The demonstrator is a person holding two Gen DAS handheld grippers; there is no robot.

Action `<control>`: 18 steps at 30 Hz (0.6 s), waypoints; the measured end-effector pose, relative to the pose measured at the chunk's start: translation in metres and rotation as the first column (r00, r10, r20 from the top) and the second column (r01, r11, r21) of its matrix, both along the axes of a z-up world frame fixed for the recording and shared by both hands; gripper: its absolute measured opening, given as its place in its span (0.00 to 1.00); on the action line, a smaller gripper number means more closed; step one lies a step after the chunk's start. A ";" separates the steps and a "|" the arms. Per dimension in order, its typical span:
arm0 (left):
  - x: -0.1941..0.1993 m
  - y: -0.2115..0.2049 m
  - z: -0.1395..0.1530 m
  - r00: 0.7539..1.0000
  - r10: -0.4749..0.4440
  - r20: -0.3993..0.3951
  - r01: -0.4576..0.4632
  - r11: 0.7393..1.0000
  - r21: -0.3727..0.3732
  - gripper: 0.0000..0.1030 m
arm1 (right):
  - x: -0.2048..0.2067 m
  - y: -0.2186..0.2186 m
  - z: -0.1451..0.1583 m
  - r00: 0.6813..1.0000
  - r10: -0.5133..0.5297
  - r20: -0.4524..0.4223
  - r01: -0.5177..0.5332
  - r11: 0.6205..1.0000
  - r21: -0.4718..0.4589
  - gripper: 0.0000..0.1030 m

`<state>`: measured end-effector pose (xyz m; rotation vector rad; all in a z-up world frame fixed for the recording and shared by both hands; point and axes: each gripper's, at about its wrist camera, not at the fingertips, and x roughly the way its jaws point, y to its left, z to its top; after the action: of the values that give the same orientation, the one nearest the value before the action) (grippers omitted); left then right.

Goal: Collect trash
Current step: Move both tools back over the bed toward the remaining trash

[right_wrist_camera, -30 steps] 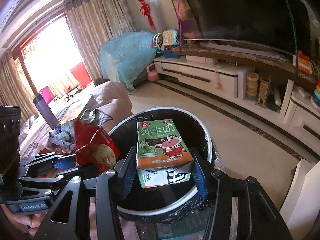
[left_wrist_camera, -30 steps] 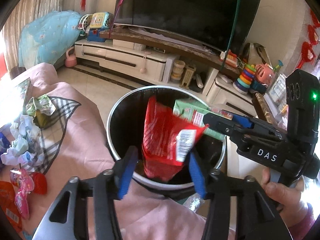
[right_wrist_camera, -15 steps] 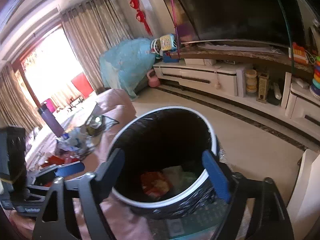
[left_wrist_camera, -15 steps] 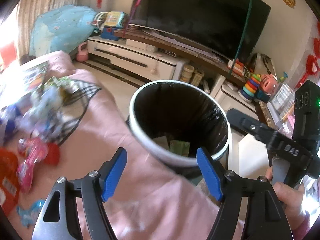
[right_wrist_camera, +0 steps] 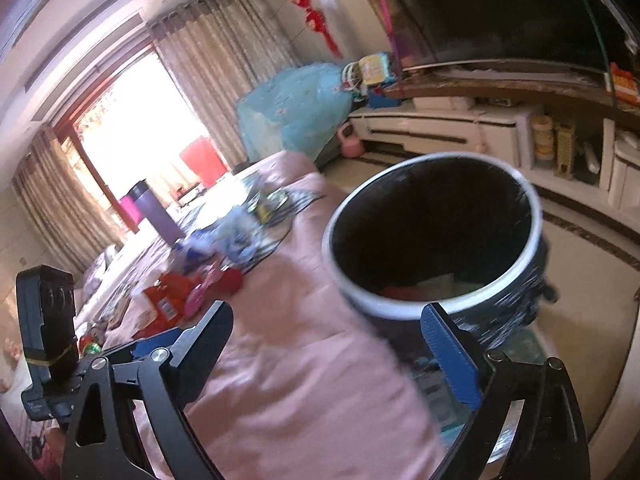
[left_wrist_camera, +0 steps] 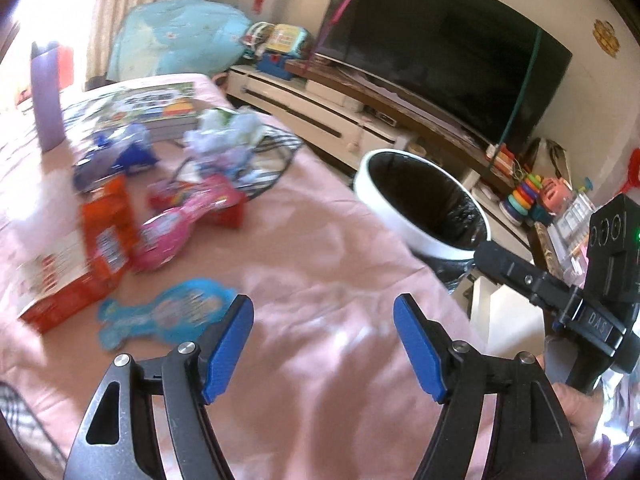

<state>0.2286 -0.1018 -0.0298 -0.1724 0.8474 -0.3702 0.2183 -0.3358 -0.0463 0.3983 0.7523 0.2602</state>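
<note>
A white-rimmed bin with a black liner (left_wrist_camera: 424, 208) (right_wrist_camera: 432, 240) stands beside a table under a pink cloth (left_wrist_camera: 312, 264); red and pale trash lies at its bottom. On the cloth lie an orange carton (left_wrist_camera: 84, 248), a pink wrapper (left_wrist_camera: 176, 224), a red wrapper (left_wrist_camera: 228, 204), a light blue wrapper (left_wrist_camera: 168, 312) and crumpled tissues (left_wrist_camera: 228, 144). My left gripper (left_wrist_camera: 322, 348) is open and empty over the cloth, just right of the blue wrapper. My right gripper (right_wrist_camera: 336, 348) is open and empty between the bin and the table edge.
A purple bottle (left_wrist_camera: 48, 100) and picture books (left_wrist_camera: 156, 104) sit at the table's far end. A dark TV (left_wrist_camera: 440, 48) on a low white cabinet (left_wrist_camera: 304, 108) lines the far wall, with toys (left_wrist_camera: 528, 196) at its right. The other gripper's body (left_wrist_camera: 580, 300) is at the right.
Both grippers dropped their loads, the red bag and the milk carton, into the bin and opened. Both have since swung left, away from the bin and toward the trash on the cloth.
</note>
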 end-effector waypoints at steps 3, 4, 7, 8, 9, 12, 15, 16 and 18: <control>-0.019 0.019 0.001 1.000 0.028 0.000 -0.028 1.000 -0.002 0.70 | -0.004 0.017 -0.002 0.999 0.036 -0.004 -0.036 0.999 -0.006 0.93; -0.024 0.024 0.001 0.999 0.036 -0.002 -0.036 0.999 -0.004 0.70 | -0.005 0.022 -0.002 0.999 0.046 -0.005 -0.046 0.999 -0.008 0.93; -0.043 0.039 0.002 0.997 0.071 -0.005 -0.071 0.997 -0.009 0.70 | -0.008 0.038 -0.002 0.997 0.080 -0.006 -0.080 0.997 -0.011 0.93; -0.044 0.042 0.003 0.997 0.077 -0.005 -0.078 0.997 -0.011 0.70 | -0.009 0.042 -0.002 0.996 0.086 -0.006 -0.086 0.996 -0.013 0.93; -0.049 0.047 0.004 0.996 0.090 -0.003 -0.090 0.996 -0.013 0.70 | -0.010 0.048 -0.002 0.996 0.094 -0.007 -0.094 0.995 -0.016 0.93; -0.060 0.059 0.009 0.992 0.124 0.007 -0.124 0.992 -0.017 0.70 | -0.011 0.062 -0.003 0.993 0.115 -0.007 -0.115 0.993 -0.019 0.93; -0.070 0.074 0.013 0.988 0.154 0.020 -0.154 0.988 -0.011 0.70 | -0.010 0.075 -0.003 0.991 0.136 -0.008 -0.136 0.990 -0.025 0.93; -0.072 0.078 0.014 0.986 0.162 0.023 -0.162 0.987 -0.010 0.70 | -0.009 0.079 -0.003 0.990 0.144 -0.008 -0.144 0.989 -0.024 0.93; -0.072 0.091 0.015 0.984 0.177 0.020 -0.177 0.984 -0.011 0.70 | -0.007 0.087 -0.003 0.987 0.158 -0.012 -0.158 0.987 -0.024 0.93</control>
<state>0.1563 -0.0109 -0.0145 -0.2499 0.8027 -0.2084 0.2113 -0.2487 -0.0495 0.3163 0.7971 0.3979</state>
